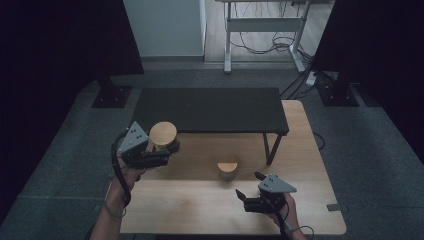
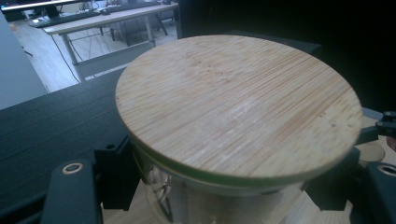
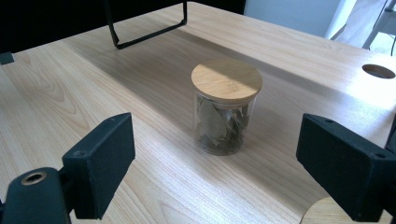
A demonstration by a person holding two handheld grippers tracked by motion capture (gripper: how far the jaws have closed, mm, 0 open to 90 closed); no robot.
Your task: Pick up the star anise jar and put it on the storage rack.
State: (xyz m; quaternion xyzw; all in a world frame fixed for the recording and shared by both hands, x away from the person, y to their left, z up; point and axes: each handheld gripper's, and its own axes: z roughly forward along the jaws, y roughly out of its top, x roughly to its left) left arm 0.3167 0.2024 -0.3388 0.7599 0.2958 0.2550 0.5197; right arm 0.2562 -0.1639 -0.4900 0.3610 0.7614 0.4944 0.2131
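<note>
High view: my left gripper (image 1: 167, 152) clamps a bamboo-lidded glass jar (image 1: 163, 136), held above the wooden table (image 1: 200, 205). Right gripper (image 1: 247, 186) gapes wide, empty, facing a bay-leaf jar (image 3: 225, 108) standing mid-table.

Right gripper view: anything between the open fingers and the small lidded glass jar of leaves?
Nothing visible. Bare light wooden tabletop lies between the right gripper and the small bamboo-lidded glass jar of dried leaves, which stands upright and alone ahead of the open fingers.
</note>
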